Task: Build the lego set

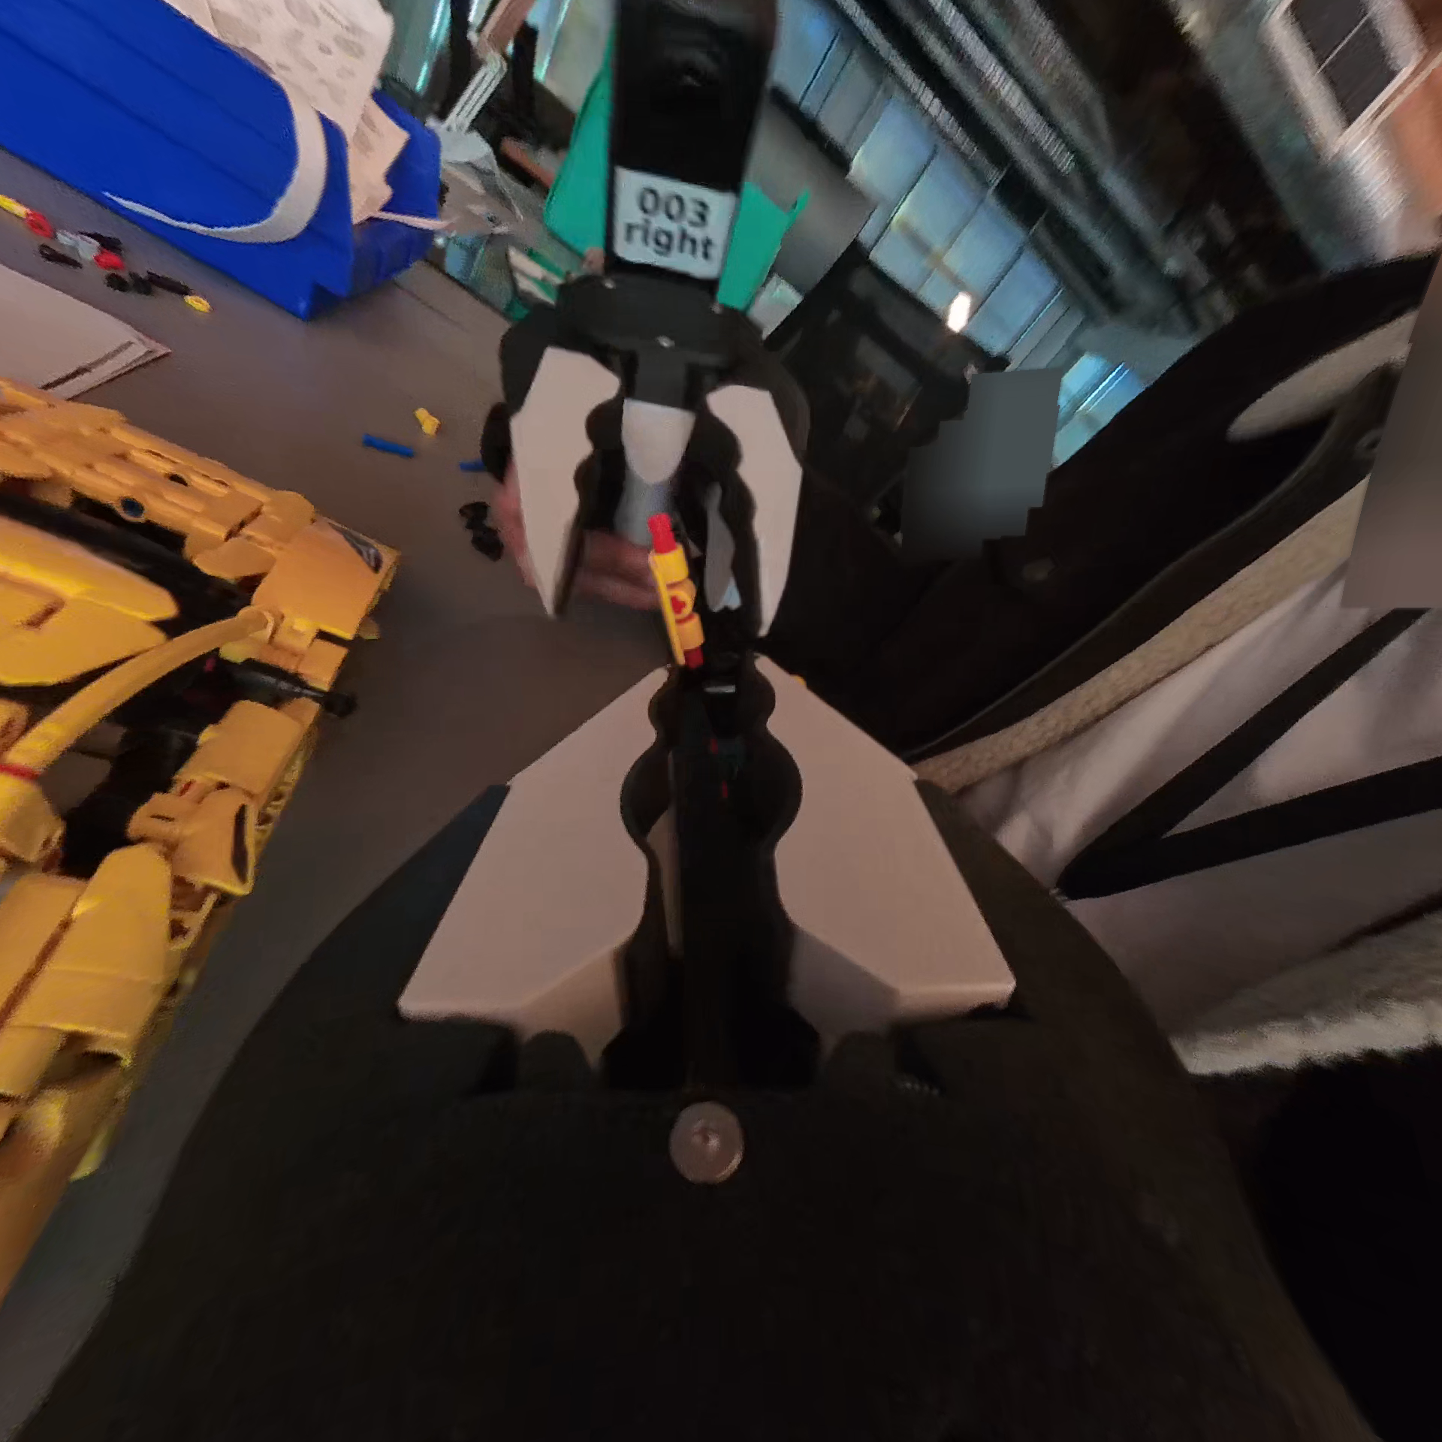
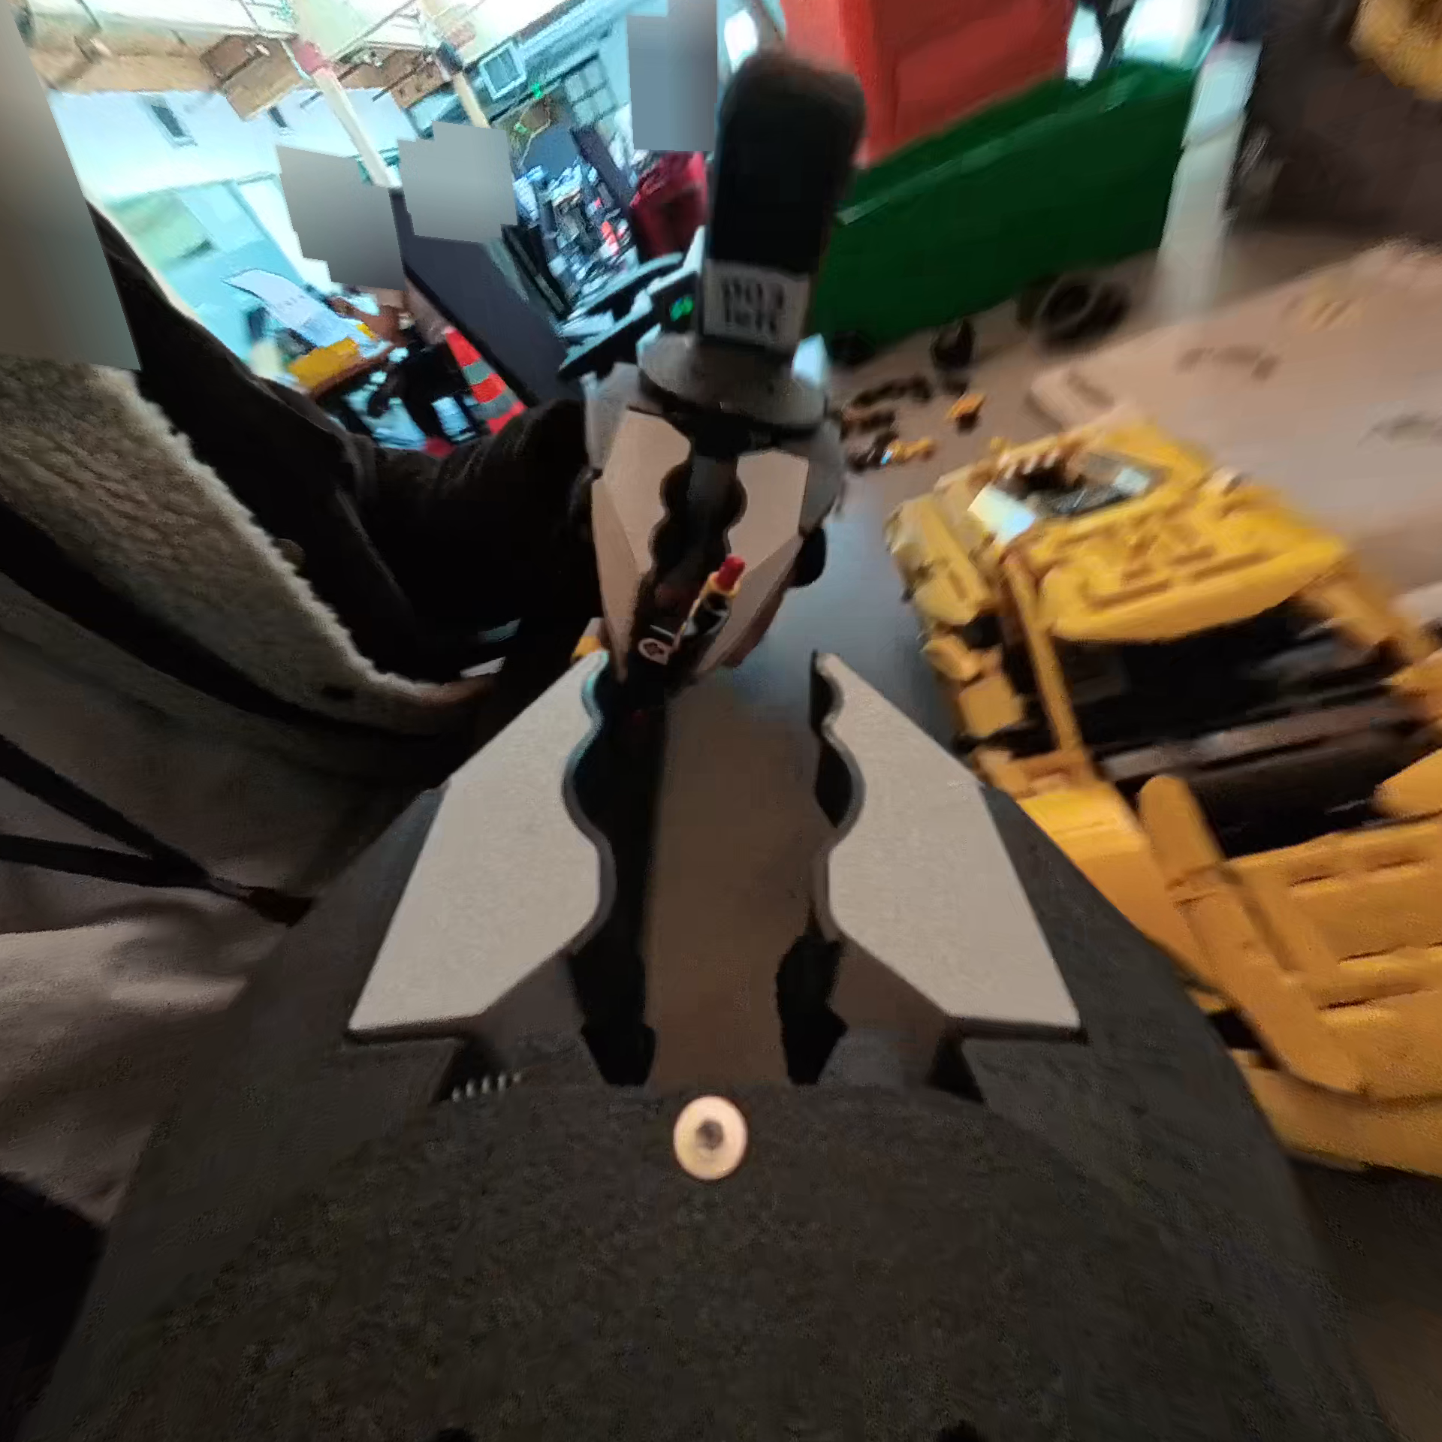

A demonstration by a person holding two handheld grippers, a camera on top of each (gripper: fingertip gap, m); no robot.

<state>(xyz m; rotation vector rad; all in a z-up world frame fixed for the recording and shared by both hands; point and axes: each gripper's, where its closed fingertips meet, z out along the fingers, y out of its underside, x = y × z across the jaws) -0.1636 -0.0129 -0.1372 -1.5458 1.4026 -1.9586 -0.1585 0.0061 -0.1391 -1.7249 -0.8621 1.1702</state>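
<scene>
**Big yellow car mostly built, small sub-assembly in the air**

Grey tabletop in a busy workshop-type room, blue bin at the back on my left side, green bin at the back in the right wrist view. Loose bits scattered all over: a little pile of red and black pins by the blue bin, a blue pin and a yellow one nearer the middle, dark parts over by the green bin

So where am I at? Yellow car sits on the table and the bodywork looks far along, panels on most of it. I can see open black gaps in the middle though, so I'd guess the inside or the roof area isn't finished. It's blurry in both views, can't say more than that

Right now I'm working off the table. My left gripper is clamped on a thin dark piece, and a small yellow connector with red pin ends sticks out past its tips, held up in the air between the two grippers. My right gripper has its fingers spread apart with nothing between them, sitting just by the connector

My read: this little piece is a sub-assembly that hasn't gone onto the car yet, and judging by the loose parts there's a fair bit of fiddly stuff left
</scene>
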